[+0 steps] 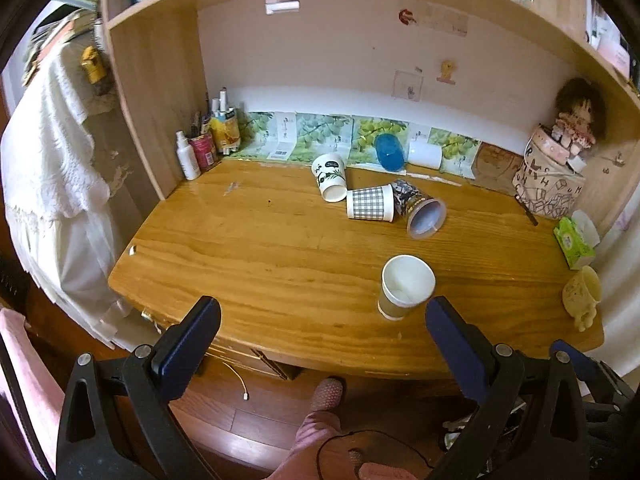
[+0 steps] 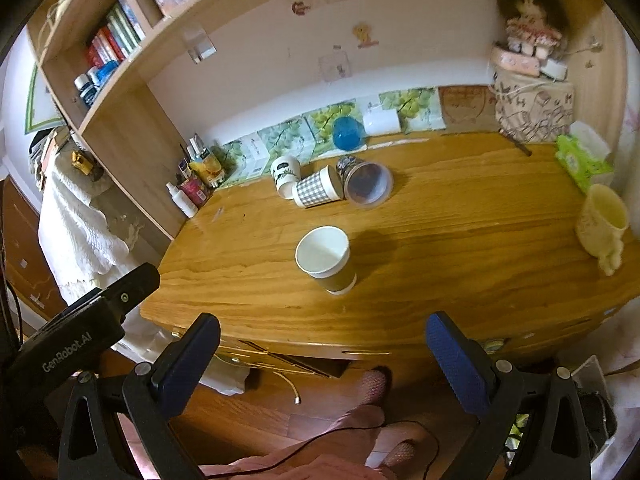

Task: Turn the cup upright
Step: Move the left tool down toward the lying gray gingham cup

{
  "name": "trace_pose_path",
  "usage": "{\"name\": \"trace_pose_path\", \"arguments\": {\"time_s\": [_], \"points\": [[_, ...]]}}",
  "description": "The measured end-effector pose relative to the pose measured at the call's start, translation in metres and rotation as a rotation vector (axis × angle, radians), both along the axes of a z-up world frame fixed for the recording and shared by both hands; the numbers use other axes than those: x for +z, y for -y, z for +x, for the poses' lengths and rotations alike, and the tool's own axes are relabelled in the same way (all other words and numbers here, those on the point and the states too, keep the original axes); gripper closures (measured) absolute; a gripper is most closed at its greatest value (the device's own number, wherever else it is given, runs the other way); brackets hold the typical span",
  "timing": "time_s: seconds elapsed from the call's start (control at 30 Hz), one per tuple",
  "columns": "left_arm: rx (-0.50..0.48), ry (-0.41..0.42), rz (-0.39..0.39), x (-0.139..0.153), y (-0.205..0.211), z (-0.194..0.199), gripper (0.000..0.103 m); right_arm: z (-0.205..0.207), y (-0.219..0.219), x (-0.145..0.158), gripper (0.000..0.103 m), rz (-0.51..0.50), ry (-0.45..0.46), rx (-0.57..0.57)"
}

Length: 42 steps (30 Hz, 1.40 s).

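One honey-coloured wooden counter (image 1: 248, 264) (image 2: 460, 264), curved front edge, fills the middle of both views beneath a wooden shelf unit (image 1: 152, 92) (image 2: 120, 120).

Two black tools with blue finger pads, both at the lower edge of their own views, held off the counter's front edge. Left tool (image 1: 322, 342): fingers spread wide, nothing between them. Right tool (image 2: 322, 358): likewise spread wide and empty. The left tool's black body shows at lower left in the right wrist view.

One printed paper bag (image 1: 548, 188) (image 2: 534, 114), right rear, with a brown-haired rag doll (image 1: 578, 116) (image 2: 528, 20) on top.

One pale yellow mug (image 1: 584, 296) (image 2: 602, 224), standing at the right edge.

One white paper cup with olive-brown band (image 1: 406, 286) (image 2: 326, 258), upright, mouth up, centre of frame, apart from the other cups and nearest the tools.

Three cups lying on their sides in a touching row, upper centre: dark patterned cup with lilac interior (image 1: 422, 210) (image 2: 366, 182); grey-and-white checked paper cup (image 1: 370, 202) (image 2: 318, 192); white cup with dark leaf print (image 1: 330, 176) (image 2: 286, 176).

One blue plastic cup (image 1: 389, 152) (image 2: 347, 133), on its side by the back wall.

One green tissue pack (image 1: 573, 242) (image 2: 580, 160), right side.

One white spray bottle (image 1: 187, 156) (image 2: 182, 200), left rear corner.
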<state>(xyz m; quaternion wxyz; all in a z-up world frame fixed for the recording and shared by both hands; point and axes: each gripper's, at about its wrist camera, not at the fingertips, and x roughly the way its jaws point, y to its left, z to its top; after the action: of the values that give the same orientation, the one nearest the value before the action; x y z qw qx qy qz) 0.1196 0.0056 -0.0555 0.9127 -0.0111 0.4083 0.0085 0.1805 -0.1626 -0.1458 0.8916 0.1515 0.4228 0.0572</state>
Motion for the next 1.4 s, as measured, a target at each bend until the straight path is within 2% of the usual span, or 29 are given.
{"name": "trace_pose_path", "arguments": {"time_s": [0.27,0.73,0.9,1.07,1.27,1.4], "points": [[-0.066,-0.045,0.005,-0.007,0.001,0.061,0.001,0.061,-0.007,-0.022,0.000,0.072,-0.106,0.034],[-0.196,-0.242,-0.047,-0.034,-0.005,0.164,0.001,0.147,-0.036,-0.066,0.000,0.227,-0.386,0.133],[-0.288,-0.292,0.015,-0.048,-0.001,0.201,0.001,0.167,-0.040,-0.078,0.000,0.257,-0.470,0.146],[-0.447,-0.302,0.152,-0.061,0.014,0.235,0.001,0.184,-0.044,-0.089,0.000,0.266,-0.532,0.160],[-0.628,-0.325,0.281,-0.084,0.035,0.261,0.001,0.199,-0.048,-0.100,0.000,0.275,-0.585,0.172],[-0.716,-0.346,0.326,-0.097,0.049,0.271,0.001,0.209,-0.047,-0.107,0.000,0.283,-0.604,0.164]]}}
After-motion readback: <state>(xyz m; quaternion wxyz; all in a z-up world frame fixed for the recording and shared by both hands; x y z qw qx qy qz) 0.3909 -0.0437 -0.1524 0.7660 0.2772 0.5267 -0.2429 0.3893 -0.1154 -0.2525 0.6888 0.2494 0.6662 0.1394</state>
